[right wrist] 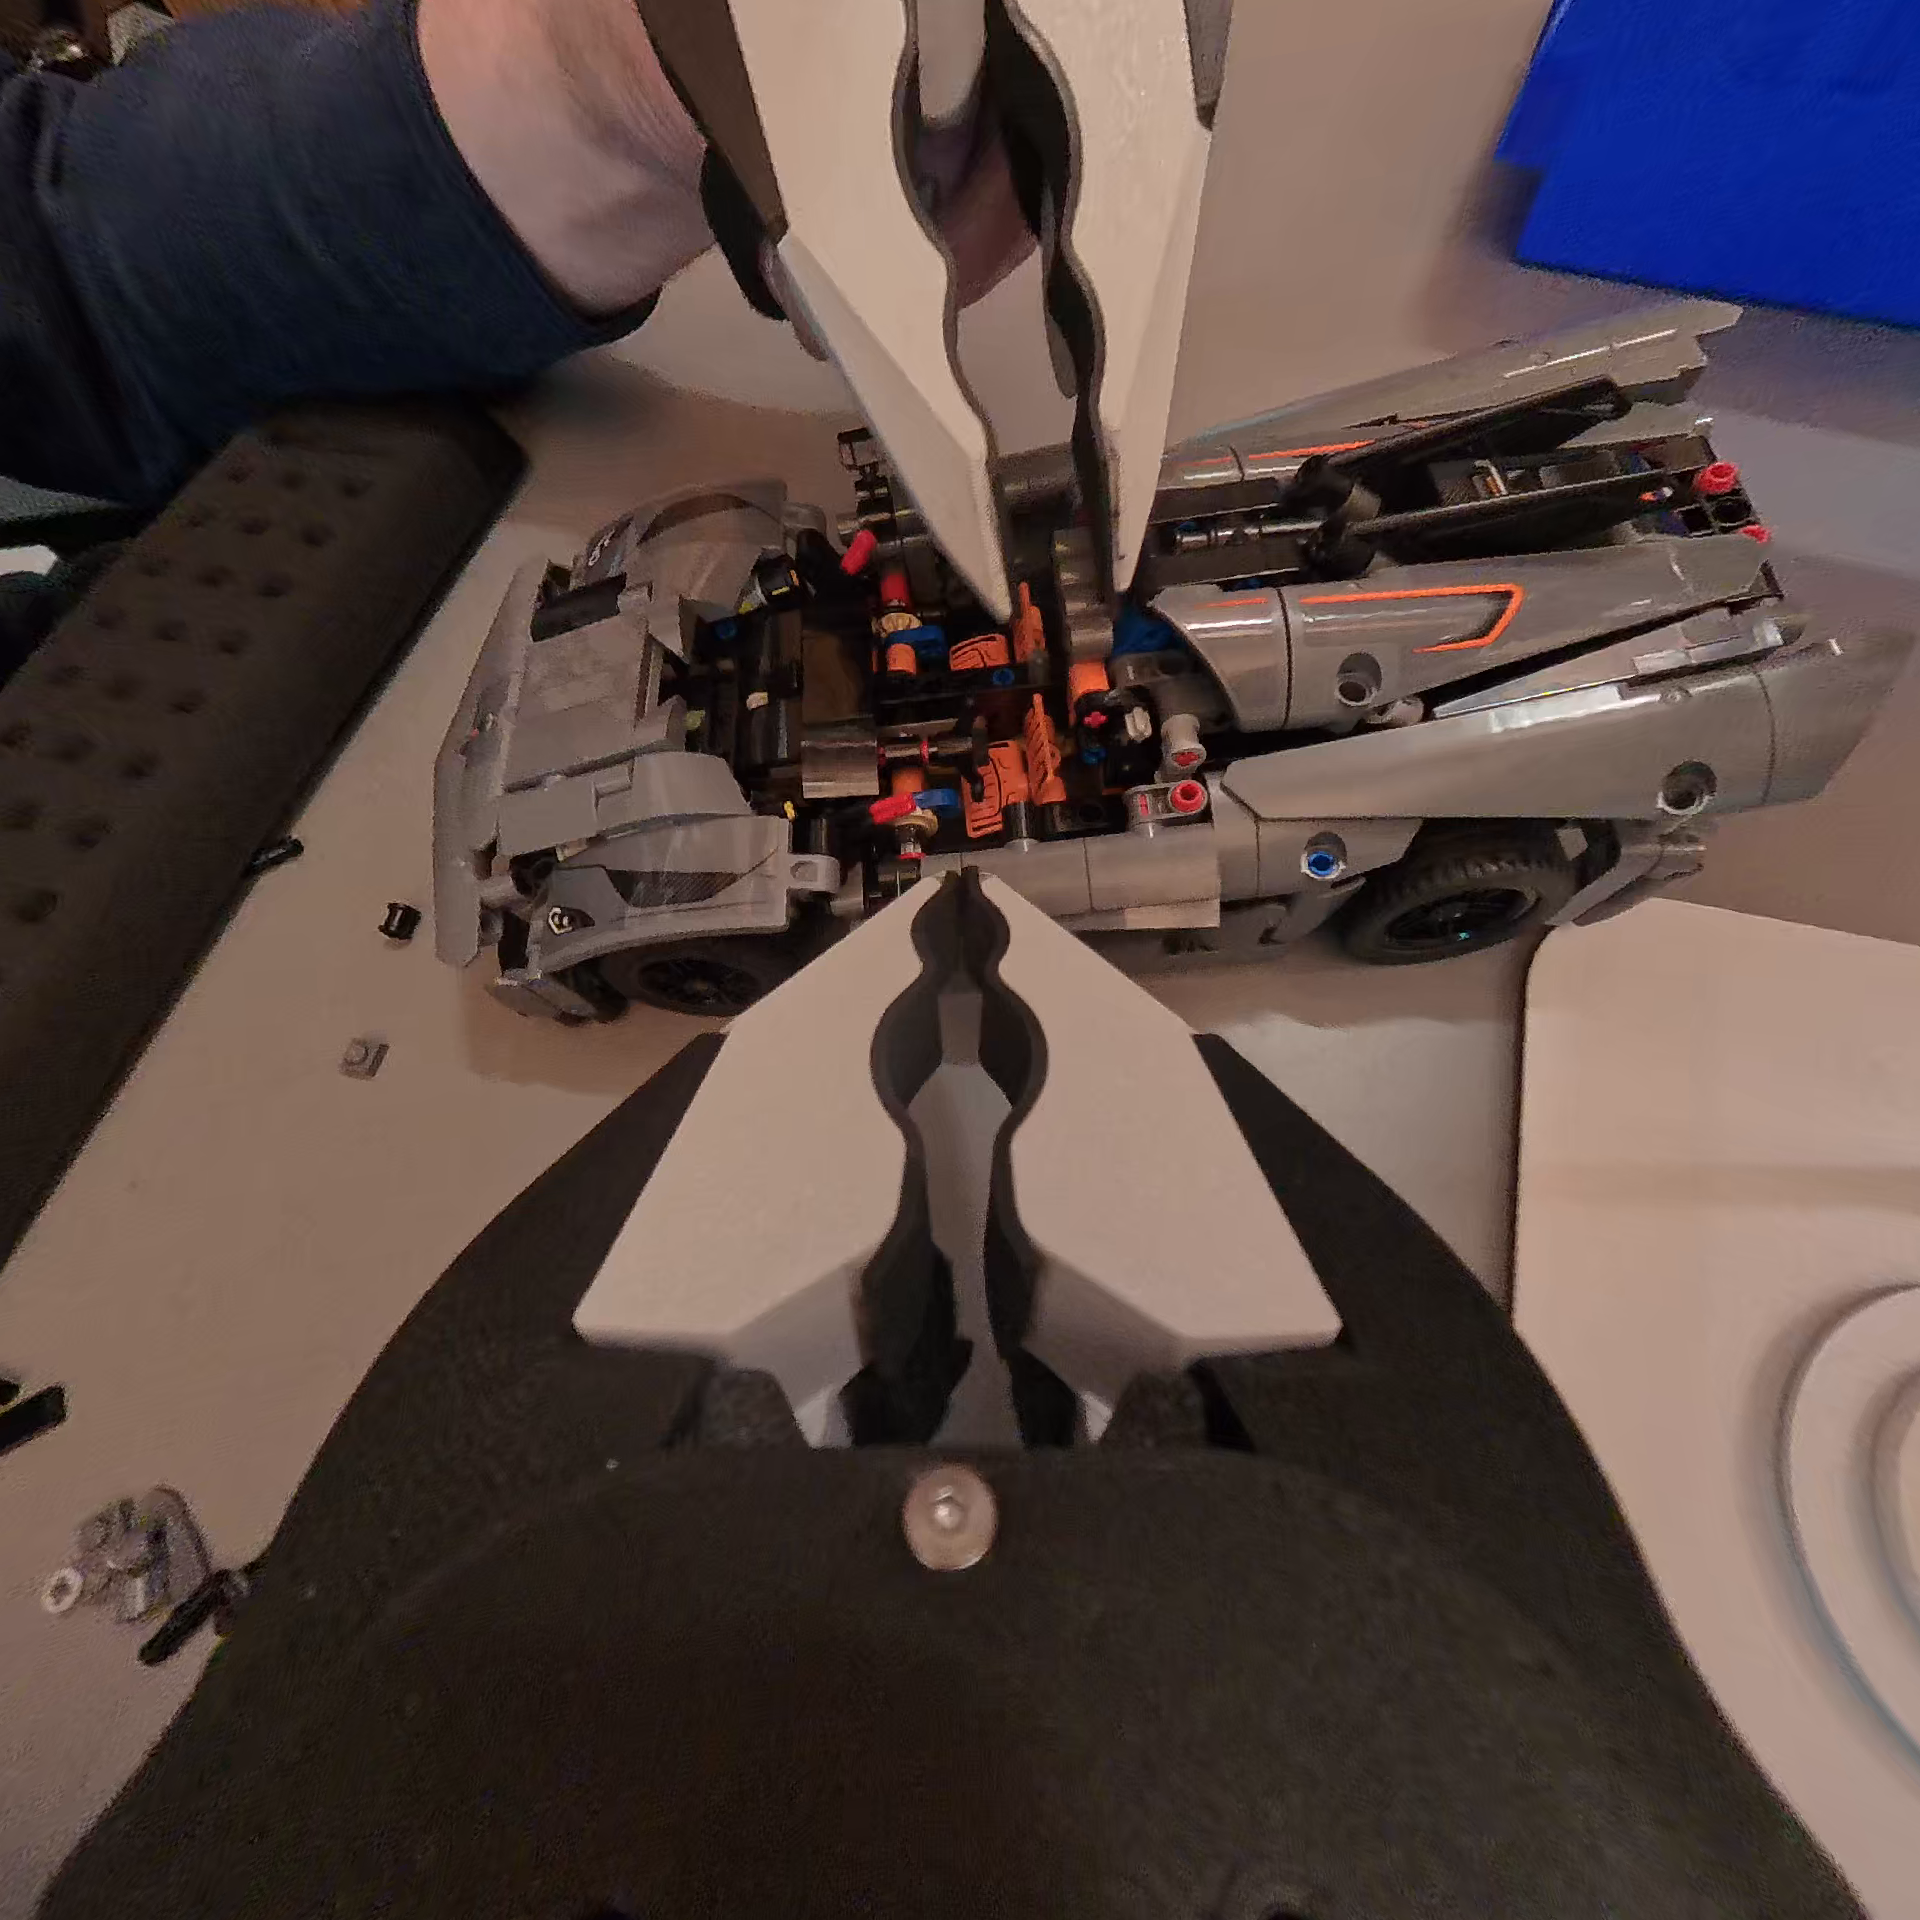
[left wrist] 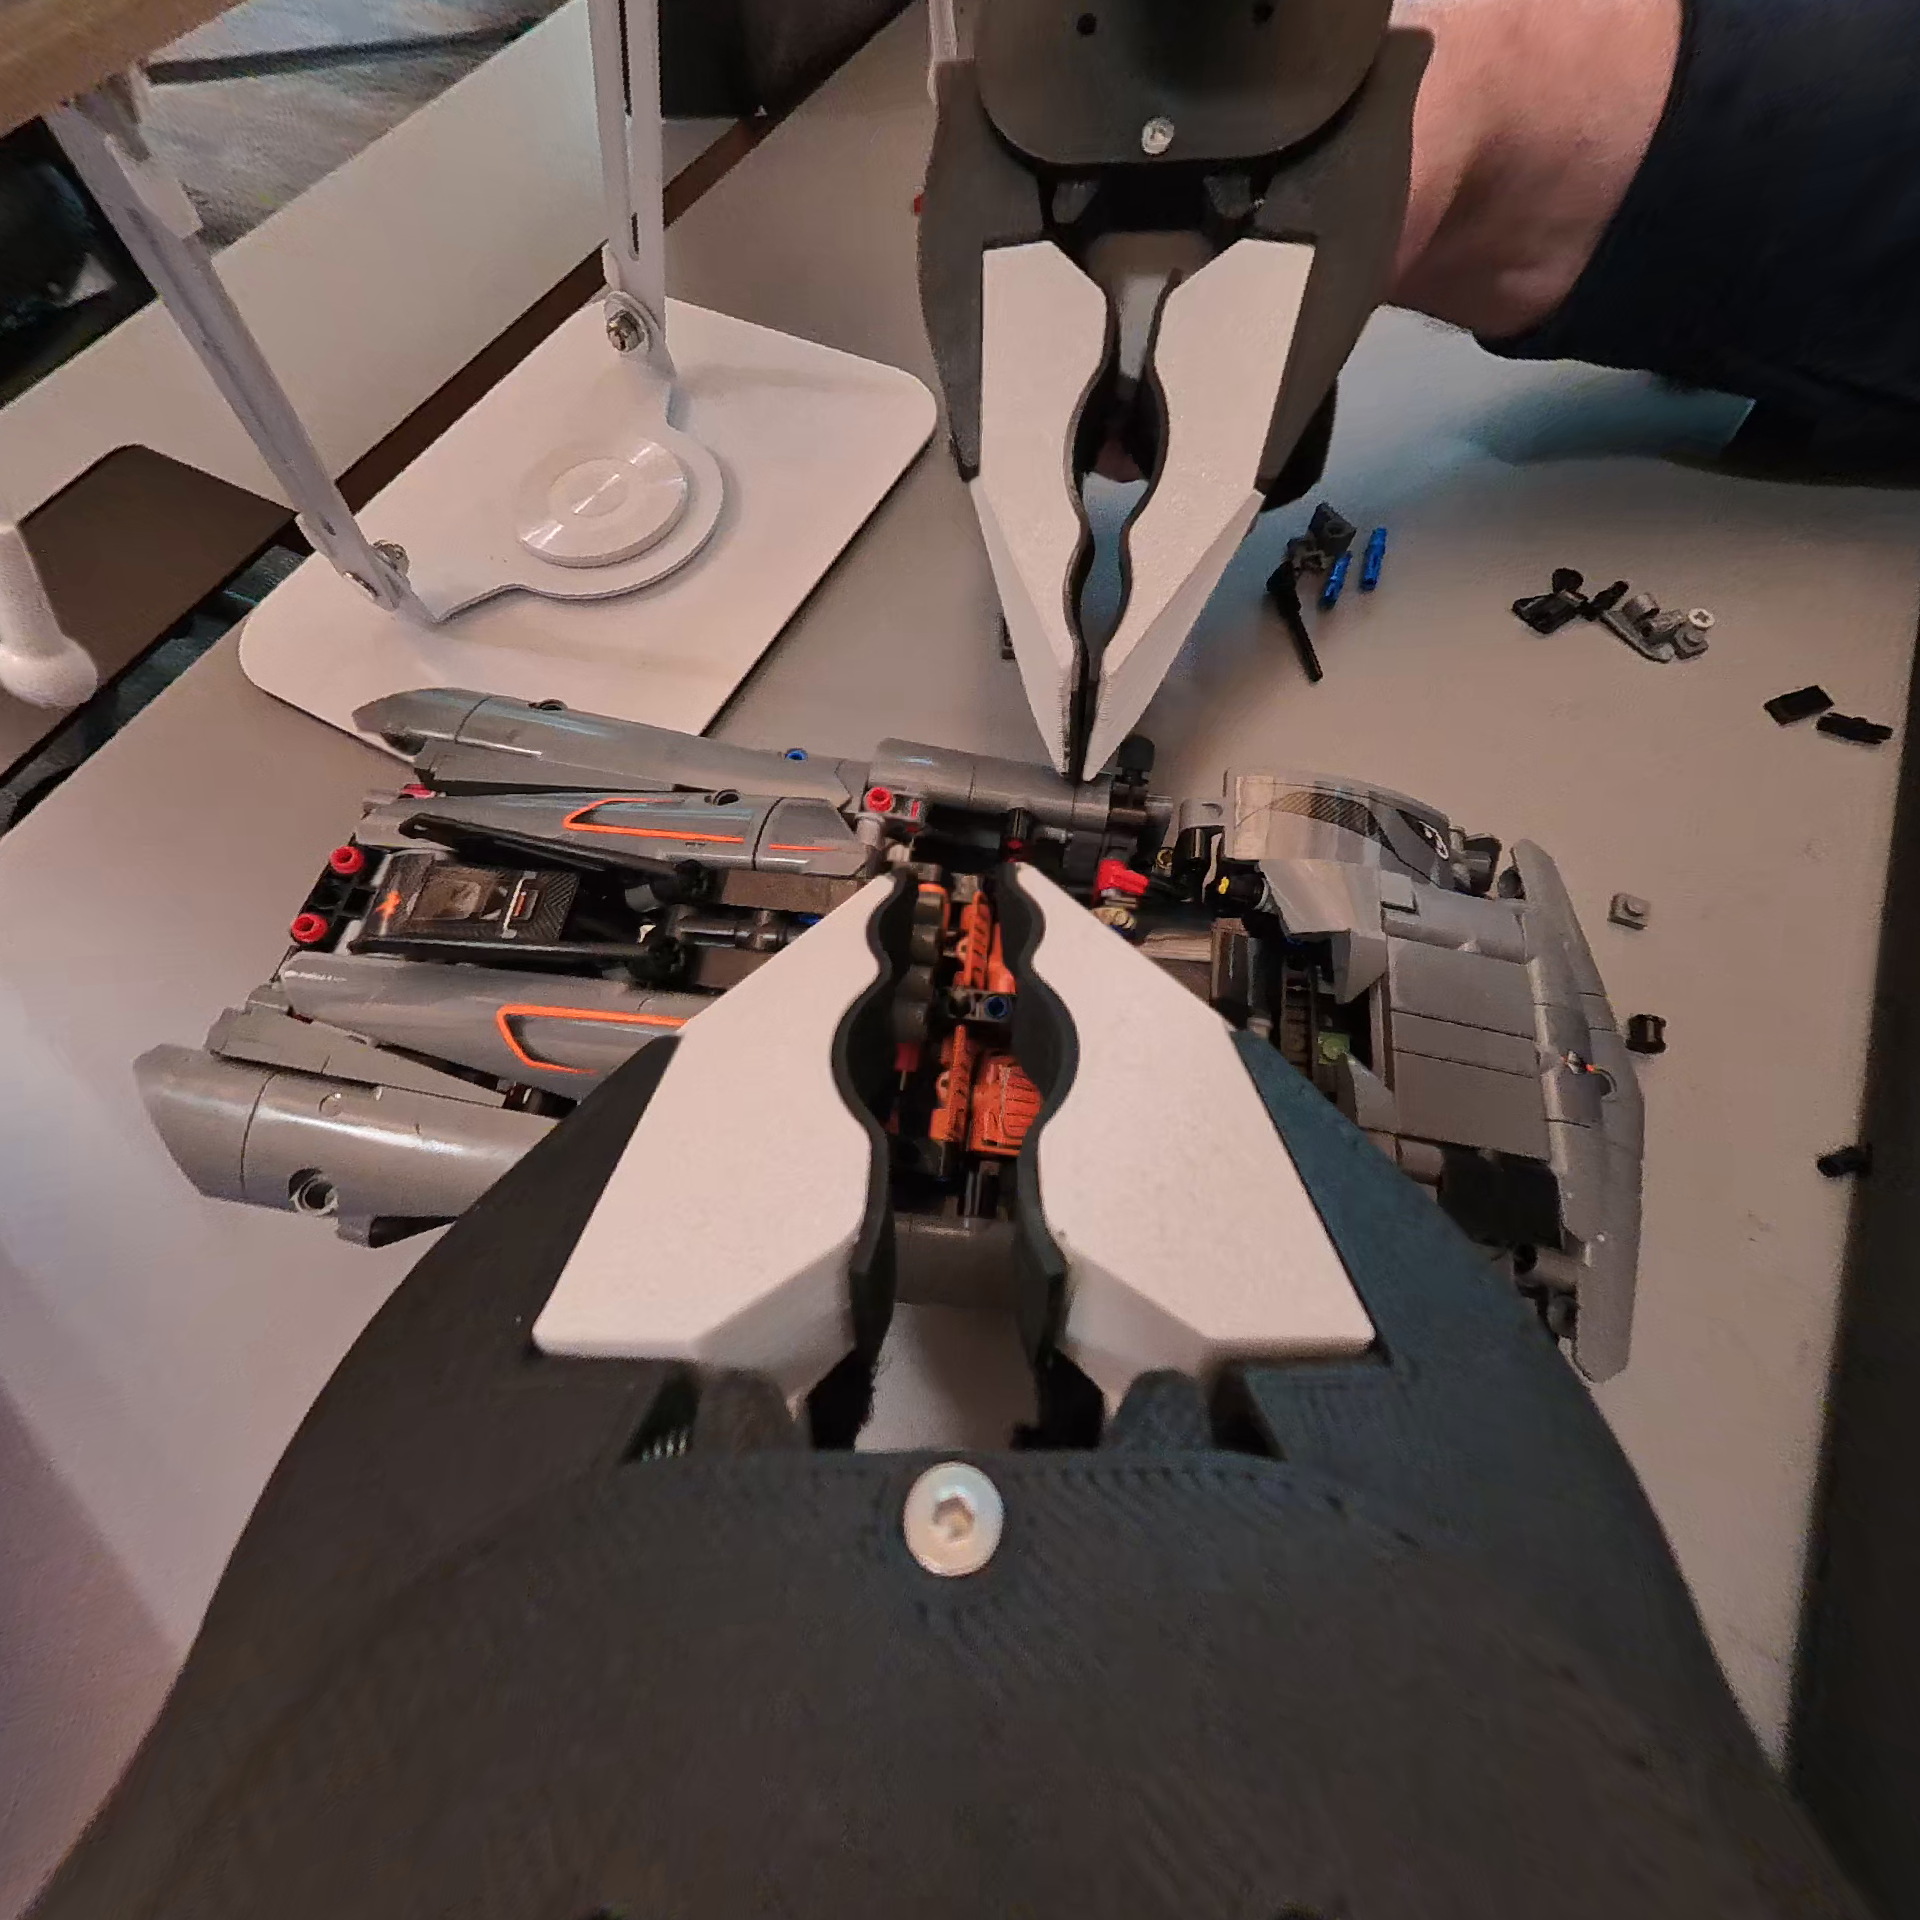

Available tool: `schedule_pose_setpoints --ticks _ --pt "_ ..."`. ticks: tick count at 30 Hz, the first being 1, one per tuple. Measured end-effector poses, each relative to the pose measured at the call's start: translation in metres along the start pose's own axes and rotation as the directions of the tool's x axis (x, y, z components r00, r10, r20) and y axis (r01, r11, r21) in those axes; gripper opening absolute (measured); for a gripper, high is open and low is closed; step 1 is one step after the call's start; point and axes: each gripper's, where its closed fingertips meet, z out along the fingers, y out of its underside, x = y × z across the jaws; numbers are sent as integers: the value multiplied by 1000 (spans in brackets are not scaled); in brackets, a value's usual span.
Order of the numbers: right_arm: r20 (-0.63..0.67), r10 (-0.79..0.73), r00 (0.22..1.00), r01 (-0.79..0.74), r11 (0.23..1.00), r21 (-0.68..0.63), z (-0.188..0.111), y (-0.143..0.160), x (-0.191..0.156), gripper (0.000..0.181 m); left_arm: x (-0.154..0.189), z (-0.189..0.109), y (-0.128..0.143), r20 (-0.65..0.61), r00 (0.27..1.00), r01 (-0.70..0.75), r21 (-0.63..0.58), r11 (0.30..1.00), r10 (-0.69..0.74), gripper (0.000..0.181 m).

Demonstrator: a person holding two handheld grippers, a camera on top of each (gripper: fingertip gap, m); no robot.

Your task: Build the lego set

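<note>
A grey Lego car (left wrist: pixel 1455 987) with orange trim lies across the table, its roof open over orange seats (left wrist: pixel 997 1101). My left gripper (left wrist: pixel 958 876) is open, its fingertips lowered into the cockpit around the seats. In the right wrist view it (right wrist: pixel 1058 603) comes down from above, next to a grey part inside the car (right wrist: pixel 1351 634). My right gripper (right wrist: pixel 961 876) is shut, its tips touching the car's near side sill. In the left wrist view it (left wrist: pixel 1086 769) presses on the car's far edge. I cannot see anything between its fingers.
A white stand base (left wrist: pixel 582 499) sits behind the car. Loose black, blue and grey parts (left wrist: pixel 1320 566) lie at the right, with a small grey plate (left wrist: pixel 1628 911) near the car's nose. A black perforated mat (right wrist: pixel 156 727) and a blue bin (right wrist: pixel 1714 156) border the table. The left gripper's tips are roughly 5 centimetres from the right gripper's.
</note>
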Motion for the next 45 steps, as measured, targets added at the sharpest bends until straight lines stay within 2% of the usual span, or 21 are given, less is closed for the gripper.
schedule_pose_setpoints --ticks 8,12,15,23,45 --pt "-17 26 1000 -27 999 -27 -7 1 5 0 11 14 0 19 991 -128 -62 990 130 15" --pt "-10 23 1000 -24 999 -39 -3 3 4 0 12 25 5 49 981 -182 -132 974 189 8" --pt "-9 24 1000 -25 999 -42 -4 3 4 0 16 30 4 43 975 -212 -133 968 219 7" --pt "-21 3 1000 -4 998 -59 -2 2 4 0 15 34 3 62 971 -221 -148 964 232 0" --pt "-11 -47 999 45 995 -93 -1 0 1 0 20 34 3 37 974 -215 -141 966 222 0"
